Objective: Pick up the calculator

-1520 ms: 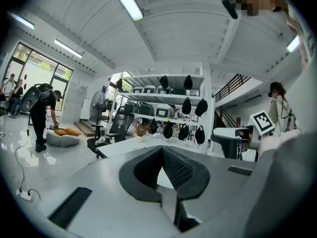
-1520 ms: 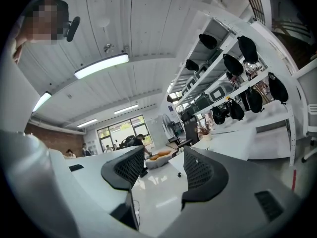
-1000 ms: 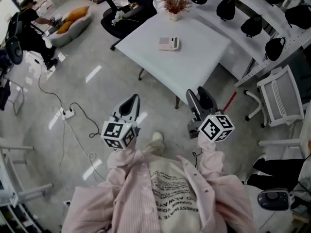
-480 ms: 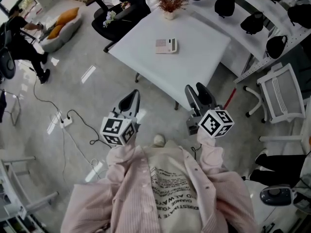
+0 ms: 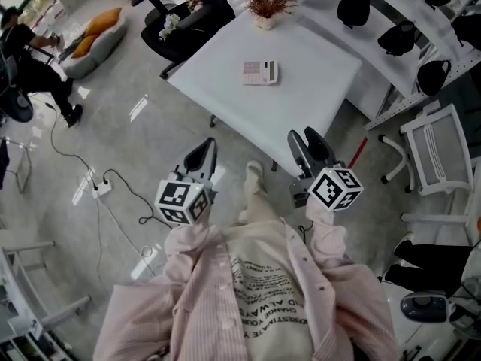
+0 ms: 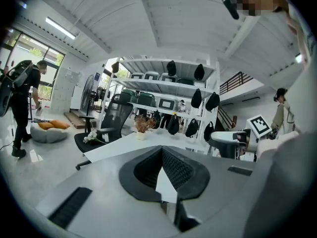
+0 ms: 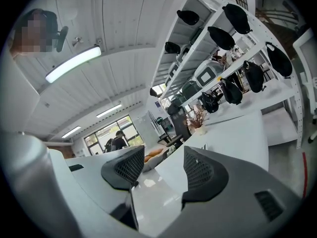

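A pale pink calculator [image 5: 260, 71] lies flat on the white table [image 5: 301, 96], toward its far side near a potted dried plant [image 5: 264, 6]. Both grippers hang over the floor short of the table's near edge, well apart from the calculator. My left gripper [image 5: 201, 159] is shut with nothing in it; in the left gripper view [image 6: 162, 152] its pads meet at the tip. My right gripper [image 5: 308, 147] is open and empty, its fingers [image 7: 130, 167] parted with the table [image 7: 233, 133] beyond them. The calculator is not clear in either gripper view.
A black office chair [image 5: 199, 6] stands at the table's far left. White shelves with black bags [image 5: 391, 36] run along the right, and a white chair [image 5: 436, 153] stands beside them. Cables and a power strip [image 5: 101, 186] lie on the floor. A person [image 5: 34, 59] stands far left.
The person holding the grippers has stepped toward the table; a leg and shoe now show between the grippers. Both grippers keep their states and sit much as before.
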Available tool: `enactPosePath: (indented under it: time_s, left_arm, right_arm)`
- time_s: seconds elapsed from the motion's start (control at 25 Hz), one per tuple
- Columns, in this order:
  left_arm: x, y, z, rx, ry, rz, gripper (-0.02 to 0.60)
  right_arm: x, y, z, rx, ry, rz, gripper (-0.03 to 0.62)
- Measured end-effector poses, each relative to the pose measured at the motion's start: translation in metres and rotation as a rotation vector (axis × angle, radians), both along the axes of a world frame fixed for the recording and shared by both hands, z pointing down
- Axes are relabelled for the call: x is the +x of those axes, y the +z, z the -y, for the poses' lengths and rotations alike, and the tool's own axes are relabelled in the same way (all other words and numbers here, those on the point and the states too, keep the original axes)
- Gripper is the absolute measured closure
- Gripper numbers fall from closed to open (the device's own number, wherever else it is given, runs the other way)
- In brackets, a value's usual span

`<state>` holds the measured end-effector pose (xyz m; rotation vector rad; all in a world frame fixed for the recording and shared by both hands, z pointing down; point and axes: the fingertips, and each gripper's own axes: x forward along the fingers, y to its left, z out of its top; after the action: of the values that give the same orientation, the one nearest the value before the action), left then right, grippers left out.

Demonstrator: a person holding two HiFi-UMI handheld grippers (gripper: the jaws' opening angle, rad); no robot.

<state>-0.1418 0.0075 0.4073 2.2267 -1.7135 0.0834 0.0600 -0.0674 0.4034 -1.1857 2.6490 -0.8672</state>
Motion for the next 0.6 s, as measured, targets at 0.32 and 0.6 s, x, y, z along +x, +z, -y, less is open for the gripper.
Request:
enactPosePath:
  time_s: [0.32,0.6]
  left_arm:
    - [-0.025,0.007,0.053,-0.002,-0.023,-0.003,0.580]
    - [-0.040,0.018,0.117,-0.028,-0.019,-0.023,0.580]
  right_arm:
    - [-0.018,0.014,0.056,-0.026,0.001,0.010,0.375]
    - [-0.035,0.029,0.121,-0.059,0.001,-0.001,0.375]
